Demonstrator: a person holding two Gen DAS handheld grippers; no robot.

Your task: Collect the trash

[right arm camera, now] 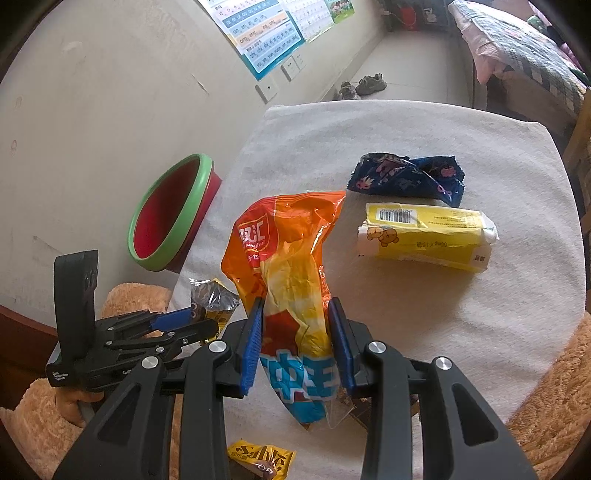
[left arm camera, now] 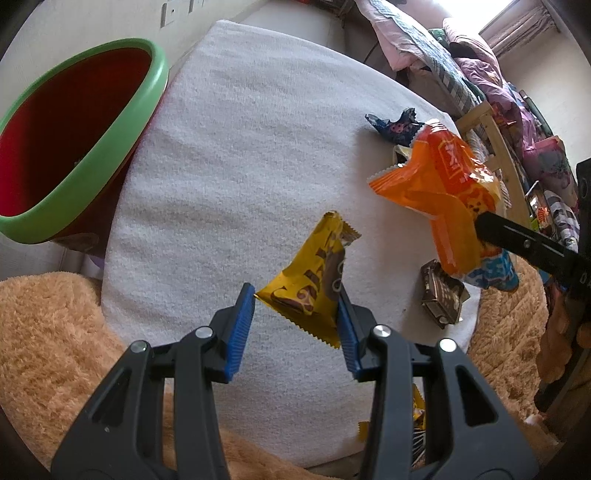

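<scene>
My left gripper (left arm camera: 297,301) is shut on a yellow and brown snack wrapper (left arm camera: 314,280) and holds it above the white towel (left arm camera: 240,147). My right gripper (right arm camera: 295,314) is shut on a large orange snack bag (right arm camera: 284,266), lifted above the towel; that bag also shows in the left wrist view (left arm camera: 439,192). The red bin with a green rim (left arm camera: 74,140) stands off the towel's left edge, also in the right wrist view (right arm camera: 170,214). On the towel lie a dark blue wrapper (right arm camera: 406,177), a yellow pack (right arm camera: 424,236), a brown wrapper (left arm camera: 441,295) and another yellow wrapper (right arm camera: 262,458).
The towel lies on an orange fluffy blanket (left arm camera: 48,332). A wall with a poster (right arm camera: 258,33) is to the left. A bed with bedding (left arm camera: 461,66) and a wooden frame (left arm camera: 502,155) stand to the right. Shoes (right arm camera: 362,86) sit on the floor beyond.
</scene>
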